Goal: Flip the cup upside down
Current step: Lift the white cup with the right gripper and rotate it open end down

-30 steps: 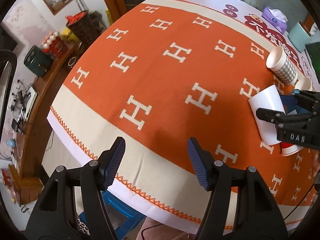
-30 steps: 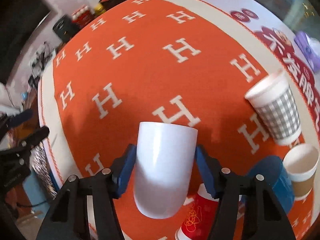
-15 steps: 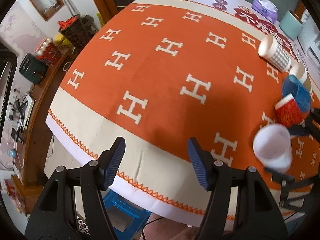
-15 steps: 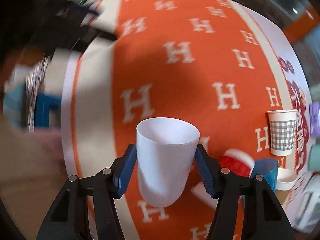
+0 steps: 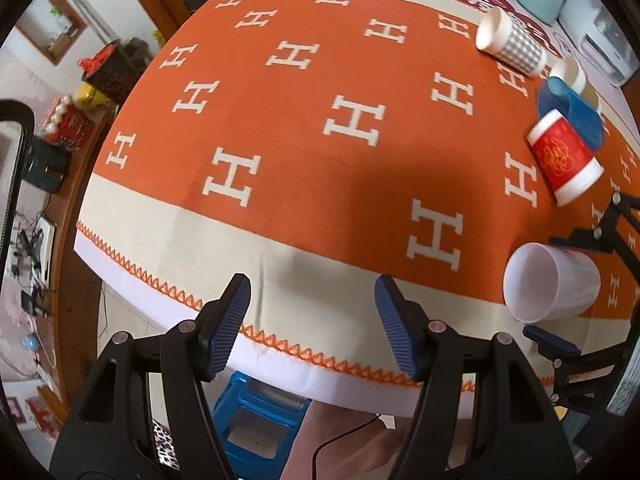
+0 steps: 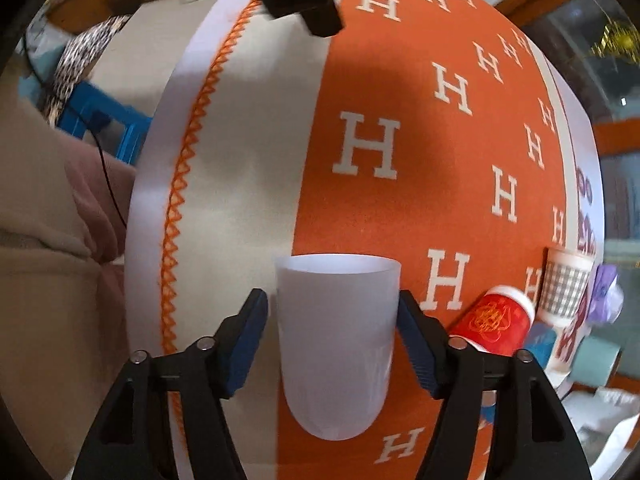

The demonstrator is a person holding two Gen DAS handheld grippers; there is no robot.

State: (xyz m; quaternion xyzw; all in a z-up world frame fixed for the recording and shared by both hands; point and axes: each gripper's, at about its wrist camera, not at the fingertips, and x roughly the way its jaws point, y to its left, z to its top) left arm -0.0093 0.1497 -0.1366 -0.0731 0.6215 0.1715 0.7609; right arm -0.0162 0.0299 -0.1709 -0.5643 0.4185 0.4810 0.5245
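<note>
My right gripper (image 6: 333, 326) is shut on a plain white cup (image 6: 336, 340), its blue pads against the cup's two sides. The cup is held above the orange cloth near the table's front edge, tipped so its open mouth points away from the camera. In the left wrist view the same cup (image 5: 550, 282) shows at the right with its mouth turned toward the left, between the right gripper's fingers (image 5: 552, 342). My left gripper (image 5: 312, 320) is open and empty over the cream border at the table's front edge.
A red cup (image 5: 564, 160) stands upside down on the orange H-patterned cloth (image 5: 320, 120), beside a blue cup (image 5: 570, 110), a brown cup (image 5: 572, 76) and a grey-checked cup (image 5: 512, 42). A blue stool (image 5: 256, 420) stands below the table edge.
My right gripper has carried the white cup from beside the other cups toward the table's front edge and rotated it, tipping its mouth sideways. The left gripper has drifted a little but stayed open.
</note>
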